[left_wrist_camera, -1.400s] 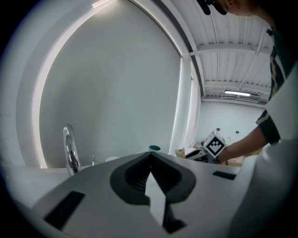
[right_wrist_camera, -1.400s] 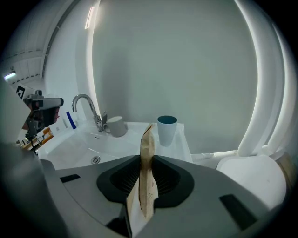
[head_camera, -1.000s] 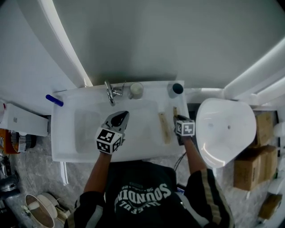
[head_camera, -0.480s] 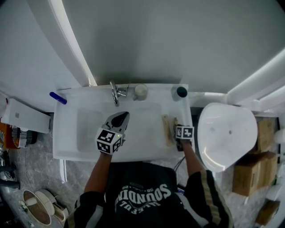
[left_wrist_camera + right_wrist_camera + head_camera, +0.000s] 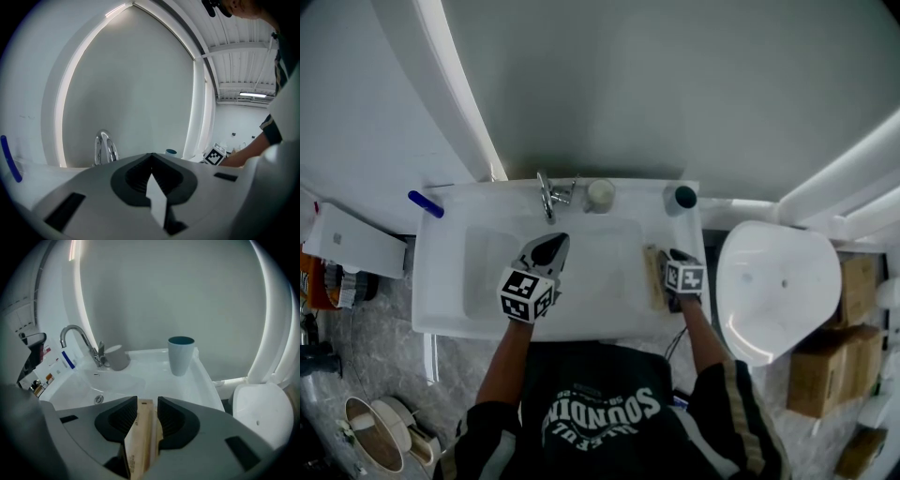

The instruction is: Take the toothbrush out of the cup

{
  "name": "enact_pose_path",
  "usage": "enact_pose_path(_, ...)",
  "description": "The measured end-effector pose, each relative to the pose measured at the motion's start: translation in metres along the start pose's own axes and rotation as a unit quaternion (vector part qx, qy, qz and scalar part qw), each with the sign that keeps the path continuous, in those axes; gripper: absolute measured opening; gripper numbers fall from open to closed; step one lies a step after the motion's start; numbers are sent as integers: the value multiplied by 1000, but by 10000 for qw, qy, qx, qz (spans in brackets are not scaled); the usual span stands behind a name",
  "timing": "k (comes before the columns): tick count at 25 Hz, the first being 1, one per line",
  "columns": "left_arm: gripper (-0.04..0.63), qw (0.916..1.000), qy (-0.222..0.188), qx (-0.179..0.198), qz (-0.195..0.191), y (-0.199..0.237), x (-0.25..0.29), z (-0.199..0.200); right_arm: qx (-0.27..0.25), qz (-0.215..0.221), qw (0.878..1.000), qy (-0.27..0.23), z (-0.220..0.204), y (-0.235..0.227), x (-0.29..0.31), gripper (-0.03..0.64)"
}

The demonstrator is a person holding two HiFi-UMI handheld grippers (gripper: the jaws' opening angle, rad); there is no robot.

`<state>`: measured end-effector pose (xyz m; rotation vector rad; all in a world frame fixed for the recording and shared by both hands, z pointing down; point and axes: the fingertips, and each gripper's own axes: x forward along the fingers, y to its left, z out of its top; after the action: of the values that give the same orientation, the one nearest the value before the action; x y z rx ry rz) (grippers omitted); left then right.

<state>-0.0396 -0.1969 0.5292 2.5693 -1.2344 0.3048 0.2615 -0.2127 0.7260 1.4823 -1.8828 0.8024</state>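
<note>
Right fingers point(image 5: 117, 420) spread, toothbrush point(image 5: 140, 446) out of the cup point(image 5: 181, 355)
We see the right gripper point(image 5: 147, 400) with jaws that have just been opening, pads standing off the tan toothbrush that runs between them. We judge it laid on the right rim of the sink point(image 5: 204, 383), apart from the cup, which stands near the back corner with nothing poking from it. Our left gripper point(image 5: 151, 155) hovers over the sink, jaws pressed together, empty. We reckon the removal done; only backing the right gripper away is left.
</note>
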Motion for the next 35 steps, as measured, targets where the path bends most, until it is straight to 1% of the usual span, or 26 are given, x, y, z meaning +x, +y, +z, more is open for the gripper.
enact_pose_path(5,2,9999,-53,15,109,9,-6,5,-268,362,9979,-476,46,45,-8,123)
enact_pose_path(8,2,9997,-88,-11,220,19,-12,5,-323,406,9960,-729,70,71,-8,69)
enact_pose_path(11,2,9993,-124,-73,353,29,-17,5,-383,576,9923,-1027,92,100,-12,29)
enact_pose_path(15,2,9985,-172,-109,512,42,-25,7,-625,934,9807,-1600,129,143,-31,2)
enact_pose_path(18,2,9979,-200,-113,609,50,-32,8,-881,1141,9687,-2020,155,171,-50,0)
enact_pose_path(22,2,9972,-233,-123,704,57,-39,8,-1026,1333,9542,-2472,181,196,-79,0)
enact_pose_path(25,2,9968,-237,-155,745,61,-43,6,-1232,1408,9423,-2775,194,214,-97,-2)
enact_pose_path(28,2,9966,-237,-170,769,62,-46,4,-1460,1440,9330,-2958,197,225,-107,-2)
enact_pose_path(30,2,9965,-244,-173,781,63,-48,4,-1522,1449,9307,-2993,195,228,-107,-3)
enact_pose_path(35,2,9963,-237,-183,801,64,-51,2,-1530,1492,9298,-2996,188,230,-106,-3)
